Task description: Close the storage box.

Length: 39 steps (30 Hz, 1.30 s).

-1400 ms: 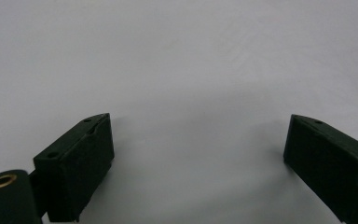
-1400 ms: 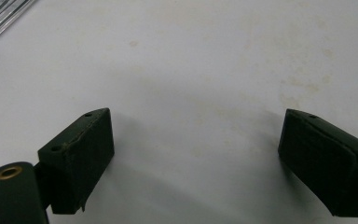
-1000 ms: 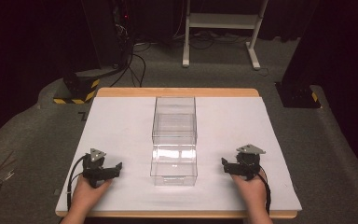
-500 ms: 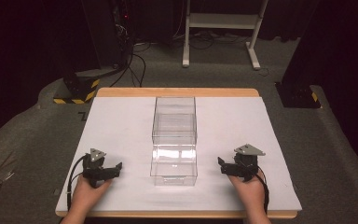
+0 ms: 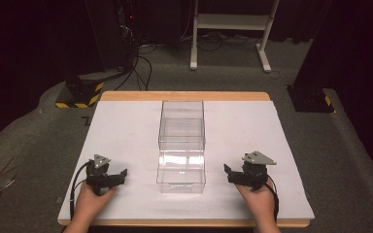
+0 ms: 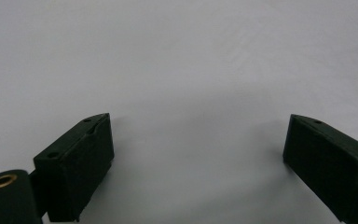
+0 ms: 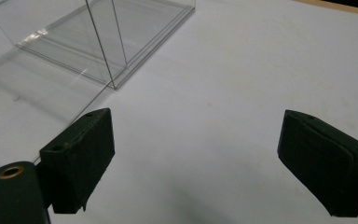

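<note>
Two clear plastic boxes stand end to end in the middle of the white table (image 5: 126,131): a far box (image 5: 181,122) and a near box (image 5: 181,171). My left gripper (image 5: 120,175) rests on the table to the left of the near box, jaws open and pointing at it, with nothing between them (image 6: 198,154). To the right of that box my right gripper (image 5: 228,173) also stands open and holds nothing (image 7: 196,156). In the right gripper view a clear box (image 7: 93,32) lies ahead at the upper left, apart from the jaws.
A wooden edge (image 5: 184,96) borders the table's far side. Beyond it on the dark floor stand a white desk frame (image 5: 230,29), a yellow-and-black striped base (image 5: 77,94) with cables, and a black base (image 5: 311,99) at right.
My right gripper has shifted slightly left, toward the near box. The left gripper and both boxes have stayed put.
</note>
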Motion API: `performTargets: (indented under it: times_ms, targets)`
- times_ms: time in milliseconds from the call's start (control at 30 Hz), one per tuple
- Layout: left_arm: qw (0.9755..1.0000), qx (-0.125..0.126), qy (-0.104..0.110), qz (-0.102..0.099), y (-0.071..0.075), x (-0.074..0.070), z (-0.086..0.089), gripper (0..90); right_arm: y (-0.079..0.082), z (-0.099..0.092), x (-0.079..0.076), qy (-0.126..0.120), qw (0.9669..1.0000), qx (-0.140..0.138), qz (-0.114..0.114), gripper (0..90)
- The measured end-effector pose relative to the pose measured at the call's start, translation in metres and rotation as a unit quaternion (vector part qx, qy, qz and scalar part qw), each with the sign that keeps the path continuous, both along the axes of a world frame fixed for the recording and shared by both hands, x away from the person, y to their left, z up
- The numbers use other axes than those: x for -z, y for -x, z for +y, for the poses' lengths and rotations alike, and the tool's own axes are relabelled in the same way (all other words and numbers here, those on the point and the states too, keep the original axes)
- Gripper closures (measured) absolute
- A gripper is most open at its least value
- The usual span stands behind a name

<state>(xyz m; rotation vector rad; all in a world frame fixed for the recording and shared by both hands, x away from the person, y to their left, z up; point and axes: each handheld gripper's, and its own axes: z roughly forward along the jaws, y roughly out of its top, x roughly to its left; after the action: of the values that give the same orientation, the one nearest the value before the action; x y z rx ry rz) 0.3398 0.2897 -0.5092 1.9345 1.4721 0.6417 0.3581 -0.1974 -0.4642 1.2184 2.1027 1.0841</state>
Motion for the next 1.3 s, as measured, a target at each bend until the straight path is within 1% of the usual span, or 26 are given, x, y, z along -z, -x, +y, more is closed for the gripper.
performTargets:
  times_ms: [400, 567, 767, 1167, 1300]
  targets:
    - [1.0000, 0.000, 0.000, 0.000, 0.000, 0.000, 0.000, 8.7, 0.009, 0.008, -0.012, -0.011, 0.9996, -0.021, -0.017, 10.9]
    - [1.0000, 0.000, 0.001, 0.000, 0.000, 0.000, 0.000, 8.7, 0.011, 0.010, -0.015, -0.017, 0.9994, -0.023, -0.018, 11.6]
    - [1.0000, 0.000, 0.000, 0.000, 0.000, 0.000, 0.000, 8.7, 0.016, 0.012, -0.021, -0.024, 0.9986, -0.032, -0.033, 12.4]
    - [1.0000, 0.000, 0.000, 0.000, 0.000, 0.000, 0.000, 8.7, 0.024, 0.020, -0.027, -0.039, 0.9969, -0.049, -0.049, 12.3]
    - [1.0000, 0.000, 0.000, 0.000, 0.000, 0.000, 0.000, 8.8, 0.027, 0.022, -0.030, -0.047, 0.9960, -0.057, -0.050, 12.4]
